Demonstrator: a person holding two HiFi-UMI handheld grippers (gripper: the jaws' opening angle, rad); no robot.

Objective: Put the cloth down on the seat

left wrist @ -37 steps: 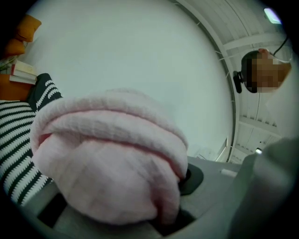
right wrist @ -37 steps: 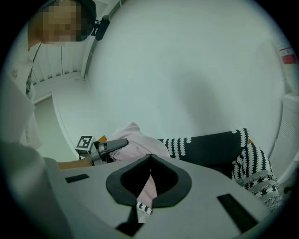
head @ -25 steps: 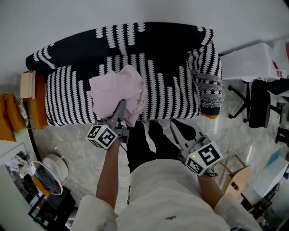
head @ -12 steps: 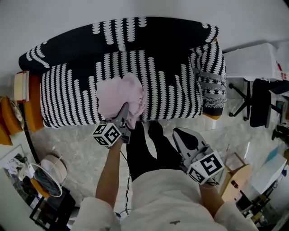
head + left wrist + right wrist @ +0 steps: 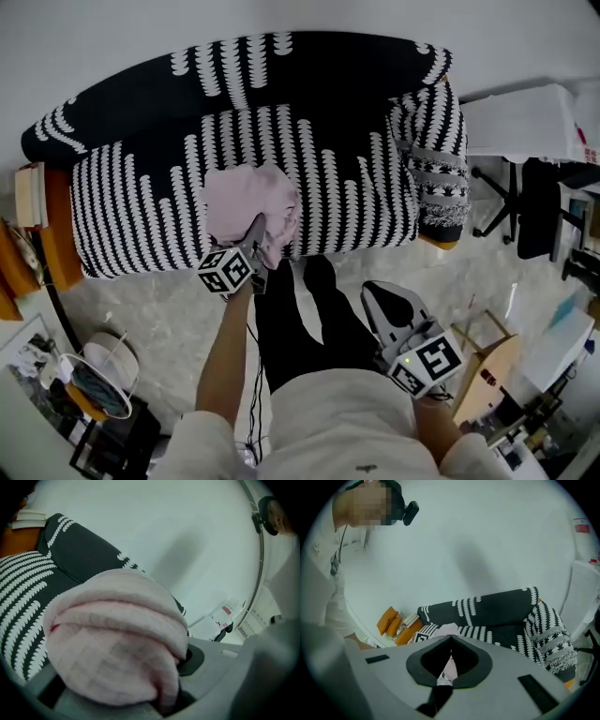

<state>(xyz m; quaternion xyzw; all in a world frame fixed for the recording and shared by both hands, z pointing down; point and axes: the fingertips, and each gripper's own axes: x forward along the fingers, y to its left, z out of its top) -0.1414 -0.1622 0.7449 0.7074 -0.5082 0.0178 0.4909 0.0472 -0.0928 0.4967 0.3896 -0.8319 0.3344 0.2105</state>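
**Firmly clamped: pink cloth [image 5: 246, 199] over the sofa seat [image 5: 141, 211]**

Jaws of the left gripper [image 5: 255, 234] are closed on the bunched cloth, which spreads to their far side above the seat's near edge. Folds bury the jaw tips, and whether the cloth rests on the seat is unclear. At right, the right gripper [image 5: 377, 293] has its jaws together, empty.

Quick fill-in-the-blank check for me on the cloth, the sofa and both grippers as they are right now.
The left gripper is shut on a ___ cloth.
The sofa has a black and ___ cover.
The right gripper, jaws together, holds ___.
Missing words: pink; white; nothing.
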